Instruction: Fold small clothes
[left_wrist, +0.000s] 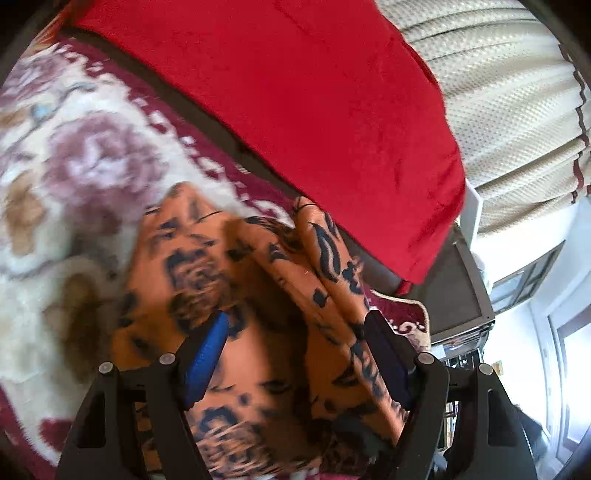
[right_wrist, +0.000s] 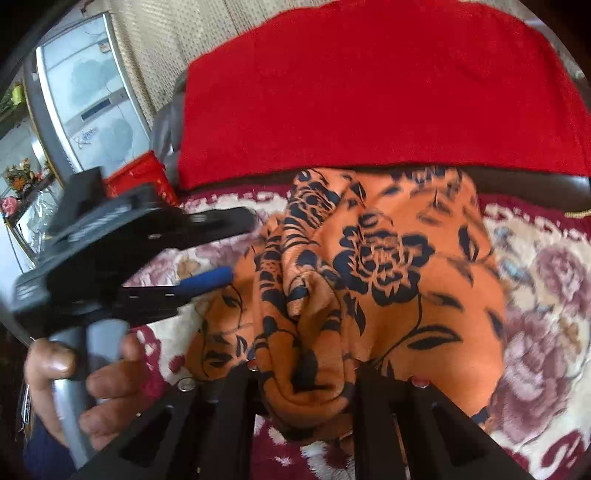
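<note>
2 grippers work 1 orange floral garment (right_wrist: 388, 273) on the rose-patterned blanket (right_wrist: 546, 280). My right gripper (right_wrist: 306, 373) pinches a bunched fold between its fingers; my left gripper (left_wrist: 295, 354) gapes wide around loose cloth. Slick fabric could slip, dropping the fold crooked.

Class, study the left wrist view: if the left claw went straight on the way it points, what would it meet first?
The orange flowered cloth. It already lies bunched between the left claw fingers, so the claw would press into it at once. Behind it lies the flowered rug, then the red cushion; depth is hard to judge.
</note>
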